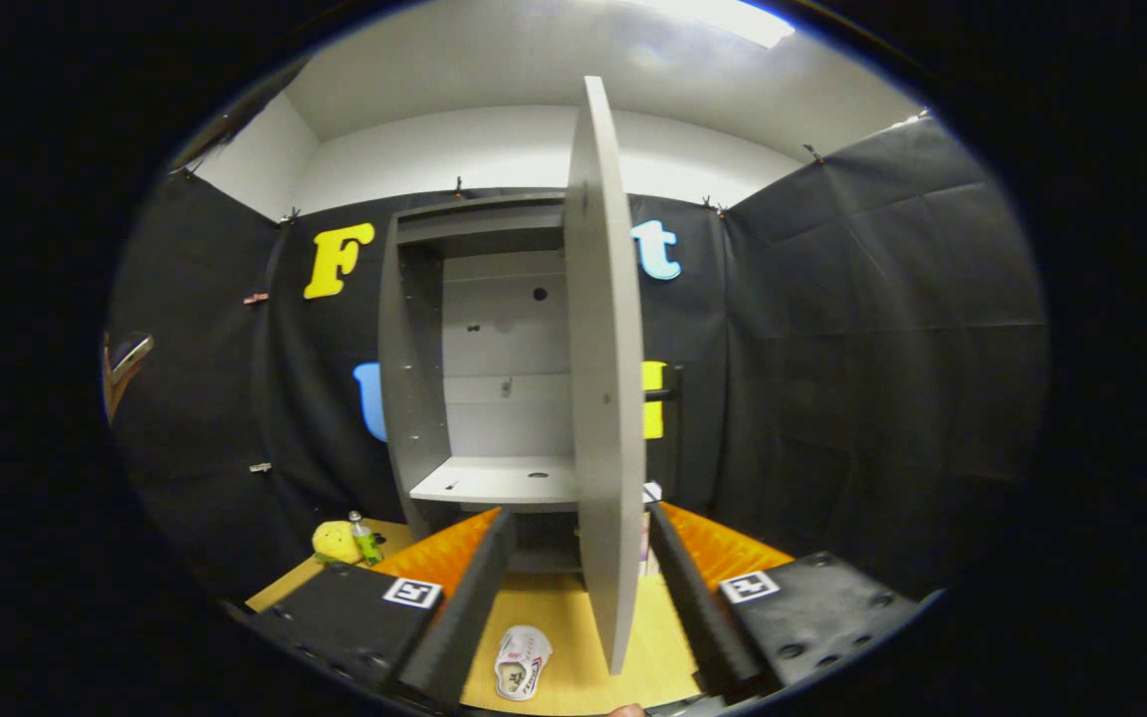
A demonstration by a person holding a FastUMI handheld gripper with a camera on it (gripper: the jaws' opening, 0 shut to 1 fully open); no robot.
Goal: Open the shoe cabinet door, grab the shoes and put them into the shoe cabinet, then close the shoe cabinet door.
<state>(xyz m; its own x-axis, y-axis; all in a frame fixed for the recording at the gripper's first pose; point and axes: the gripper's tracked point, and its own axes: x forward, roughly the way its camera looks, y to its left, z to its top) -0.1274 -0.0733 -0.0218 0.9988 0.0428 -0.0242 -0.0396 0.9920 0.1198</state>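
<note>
Gripper view: the claw (573, 528) is released, fingers spread wide and holding nothing. The shoe cabinet (479, 368) stands just beyond the fingers against the booth wall. Its door (605, 378) is swung open and seen edge-on, reaching forward between the two fingers without touching either. One inner shelf (499, 483) is visible and carries no shoe. A white shoe (522, 662) lies on the table (573, 617) between the fingers, left of the door's lower edge. A yellow item (335, 541) and a green bottle (366, 540) sit on the table left of the cabinet.

The claw (575, 523) points forward and level, its two fingers spread wide, gripping nothing.
</note>
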